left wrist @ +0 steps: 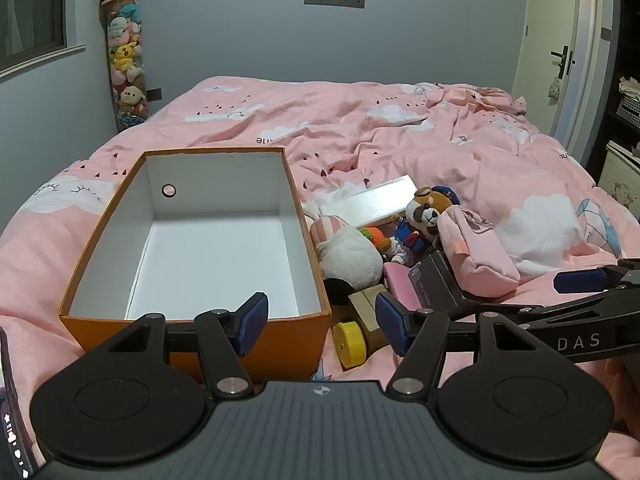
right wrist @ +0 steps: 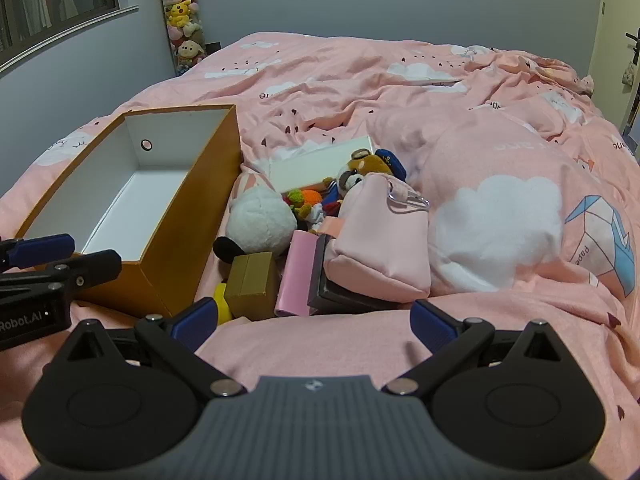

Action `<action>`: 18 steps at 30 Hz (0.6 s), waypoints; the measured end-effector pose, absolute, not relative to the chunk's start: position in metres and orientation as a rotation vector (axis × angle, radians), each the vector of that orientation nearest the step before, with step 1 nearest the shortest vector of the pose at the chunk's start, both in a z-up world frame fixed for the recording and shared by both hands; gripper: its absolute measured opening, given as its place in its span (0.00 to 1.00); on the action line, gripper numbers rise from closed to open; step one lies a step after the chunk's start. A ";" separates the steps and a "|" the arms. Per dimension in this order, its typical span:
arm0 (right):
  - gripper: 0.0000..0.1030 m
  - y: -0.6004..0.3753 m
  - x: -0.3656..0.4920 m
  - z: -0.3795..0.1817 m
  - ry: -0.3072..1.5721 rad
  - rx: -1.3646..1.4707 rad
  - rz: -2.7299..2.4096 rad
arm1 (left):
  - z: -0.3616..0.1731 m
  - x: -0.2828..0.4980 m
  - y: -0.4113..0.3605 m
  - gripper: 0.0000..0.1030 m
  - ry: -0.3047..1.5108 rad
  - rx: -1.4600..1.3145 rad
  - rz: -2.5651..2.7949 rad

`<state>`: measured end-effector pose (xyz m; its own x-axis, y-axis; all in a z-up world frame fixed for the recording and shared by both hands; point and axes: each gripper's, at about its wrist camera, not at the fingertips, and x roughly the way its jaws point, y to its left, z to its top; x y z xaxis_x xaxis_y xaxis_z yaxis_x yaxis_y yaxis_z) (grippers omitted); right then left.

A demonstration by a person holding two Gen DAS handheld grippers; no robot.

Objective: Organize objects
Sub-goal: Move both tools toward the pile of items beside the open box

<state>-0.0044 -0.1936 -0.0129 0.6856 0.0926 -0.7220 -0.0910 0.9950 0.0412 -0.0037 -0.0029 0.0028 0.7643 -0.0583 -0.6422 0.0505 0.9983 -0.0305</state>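
An empty orange box [left wrist: 256, 336] [right wrist: 188, 216] with a white inside sits on the pink bed. To its right lies a pile: a white plush [left wrist: 352, 260] [right wrist: 260, 220], a raccoon plush [left wrist: 426, 210] [right wrist: 362, 168], a pink pouch [left wrist: 476, 252] [right wrist: 380, 248], a pink case [right wrist: 296, 276], a gold box [left wrist: 366, 308] [right wrist: 250, 284] and a yellow disc [left wrist: 349, 343]. My left gripper [left wrist: 320, 324] is open, over the orange box's near right corner. My right gripper [right wrist: 312, 320] is open, just short of the pile; in the left view it [left wrist: 500, 284] reaches in from the right.
A white lid [left wrist: 372, 200] [right wrist: 320, 162] lies behind the pile. The rumpled pink duvet [left wrist: 440, 136] covers the bed. A tall tube of plush toys [left wrist: 124, 64] stands in the far left corner. A door [left wrist: 568, 60] is at far right.
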 end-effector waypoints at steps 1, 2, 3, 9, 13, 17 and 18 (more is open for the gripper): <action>0.99 -0.194 -0.004 -0.013 0.810 0.004 0.102 | 0.003 -0.004 -0.003 0.71 0.698 -0.013 -0.061; 0.99 -0.194 -0.004 -0.014 0.812 0.006 0.101 | 0.003 -0.004 -0.003 0.71 0.699 -0.013 -0.062; 0.99 -0.194 -0.004 -0.014 0.813 0.006 0.099 | 0.003 -0.004 -0.003 0.71 0.699 -0.012 -0.062; 0.99 -0.195 -0.003 -0.014 0.815 0.007 0.099 | 0.003 -0.004 -0.003 0.78 0.701 -0.017 -0.055; 0.99 -0.195 -0.003 -0.015 0.816 0.007 0.099 | 0.002 -0.003 -0.001 0.80 0.707 -0.014 -0.050; 0.99 -0.197 -0.003 -0.015 0.819 0.011 0.094 | 0.002 -0.002 -0.001 0.80 0.712 -0.013 -0.047; 0.99 -0.197 -0.004 -0.015 0.820 0.012 0.093 | 0.002 -0.002 -0.001 0.80 0.713 -0.013 -0.047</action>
<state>-0.0038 -0.1968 -0.0154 0.6785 0.0873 -0.7294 -0.0778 0.9959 0.0467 -0.0023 -0.0006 0.0017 0.7553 -0.0478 -0.6536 0.0390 0.9988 -0.0279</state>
